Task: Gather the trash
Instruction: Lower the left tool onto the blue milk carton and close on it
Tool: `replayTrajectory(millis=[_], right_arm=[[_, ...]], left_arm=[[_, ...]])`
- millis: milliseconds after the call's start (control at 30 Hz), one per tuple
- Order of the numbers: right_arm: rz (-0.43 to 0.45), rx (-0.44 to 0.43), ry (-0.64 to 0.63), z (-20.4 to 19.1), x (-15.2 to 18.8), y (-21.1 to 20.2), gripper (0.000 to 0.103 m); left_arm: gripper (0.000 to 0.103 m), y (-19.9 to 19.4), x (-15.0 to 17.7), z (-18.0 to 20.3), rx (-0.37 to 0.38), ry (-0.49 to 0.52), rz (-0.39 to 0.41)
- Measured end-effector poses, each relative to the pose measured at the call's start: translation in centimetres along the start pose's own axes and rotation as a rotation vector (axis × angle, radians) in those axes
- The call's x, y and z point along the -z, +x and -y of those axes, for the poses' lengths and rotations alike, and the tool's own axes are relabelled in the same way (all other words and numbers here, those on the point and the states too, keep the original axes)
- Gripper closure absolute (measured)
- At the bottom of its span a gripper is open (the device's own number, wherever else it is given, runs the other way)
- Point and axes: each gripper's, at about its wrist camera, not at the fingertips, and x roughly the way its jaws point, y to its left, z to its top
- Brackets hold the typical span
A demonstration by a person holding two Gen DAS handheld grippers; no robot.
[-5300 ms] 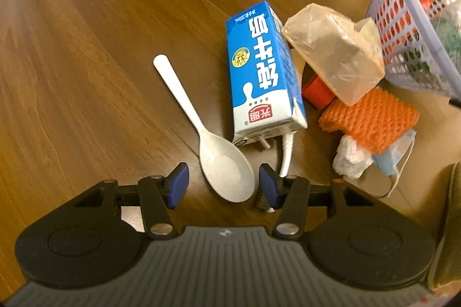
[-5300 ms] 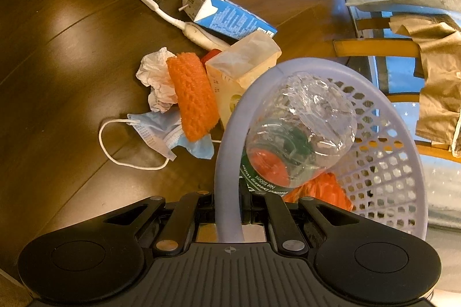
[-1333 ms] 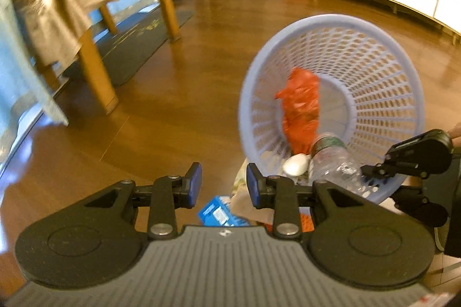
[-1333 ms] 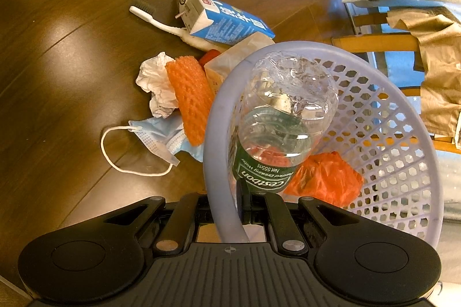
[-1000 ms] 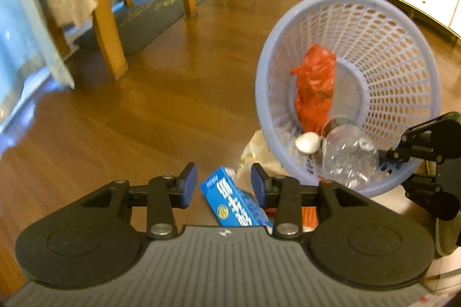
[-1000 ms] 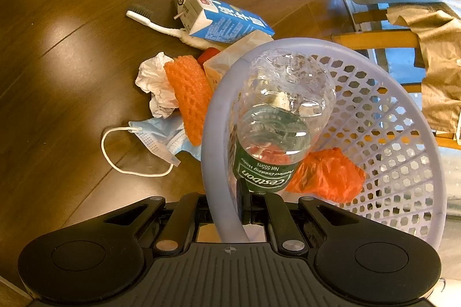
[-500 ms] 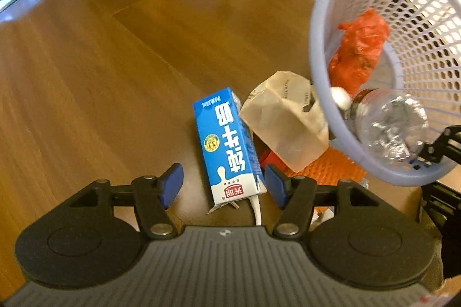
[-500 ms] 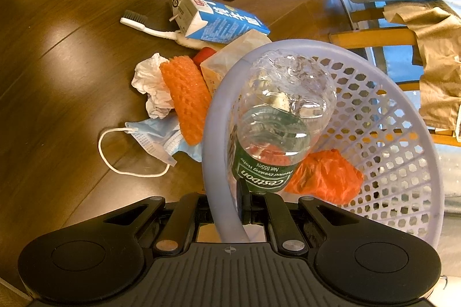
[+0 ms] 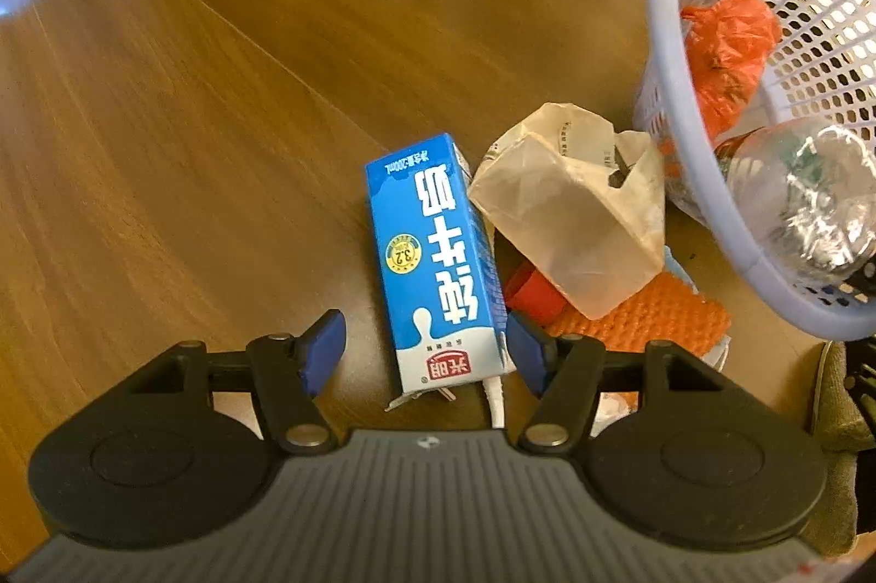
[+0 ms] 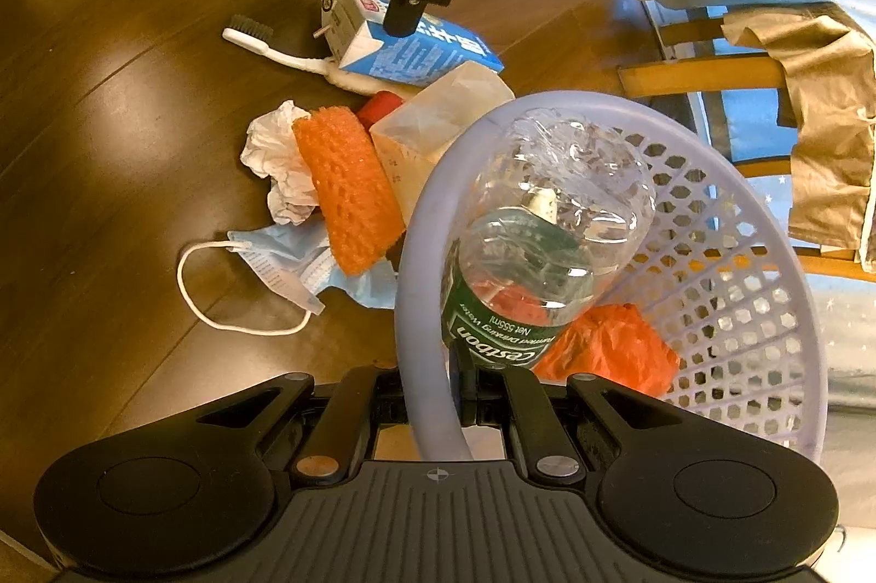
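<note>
Milk carton (image 9: 438, 263): blue and white, lying flat on the wooden floor (image 9: 191, 117), spout end nearest the left gripper.
Left gripper (image 9: 424, 353): jaws just opened, straddling the carton's near end; contact with the pads unclear.
Right gripper (image 10: 432, 391): clamped on the lavender basket's (image 10: 755, 309) rim.
Basket contents: clear water bottle (image 10: 542, 254), orange bag (image 10: 607, 353).

1. Milk carton (image 9: 438, 265): blue w/ white lettering, white base, red logo, yellow round badge.
2. Basket (image 10: 728, 287): pale lilac, lattice of small holes.
3. Plastic bag (image 9: 728, 46) inside: orange-red.
4. Bottle (image 10: 547, 243): clear, green label w/ white text.
5. Foam net (image 10: 345, 194): orange mesh.
6. Face mask (image 10: 284, 265): light blue, white loop.
7. Toothbrush (image 10: 274, 49): white, dark bristles.
8. Floor (image 9: 191, 117): brown wood grain.
</note>
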Motion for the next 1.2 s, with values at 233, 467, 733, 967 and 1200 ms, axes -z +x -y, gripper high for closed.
replayTrajectory(millis=[233,467,733,967,1200], right_arm=[[0.002,0.003,-0.002,0.1,0.0,0.0,0.099],[0.001,0.003,-0.004,0.1,0.0,0.0,0.099],[-0.001,-0.004,-0.002,0.0,0.1,0.1,0.099],[-0.003,-0.006,0.0,0.0,0.1,0.1,0.099],[-0.005,-0.01,0.007,0.1,0.2,0.2,0.099]], left_arm=[[0.042,1.1,0.1,-0.7,0.017,-0.023,-0.014],[0.042,1.5,0.1,-0.5,0.018,-0.012,-0.016],[0.042,1.7,0.0,-0.7,0.029,-0.011,-0.027],[0.049,2.4,-0.1,-0.1,0.018,0.027,-0.039],[0.051,2.3,0.3,1.6,-0.082,0.228,-0.005]])
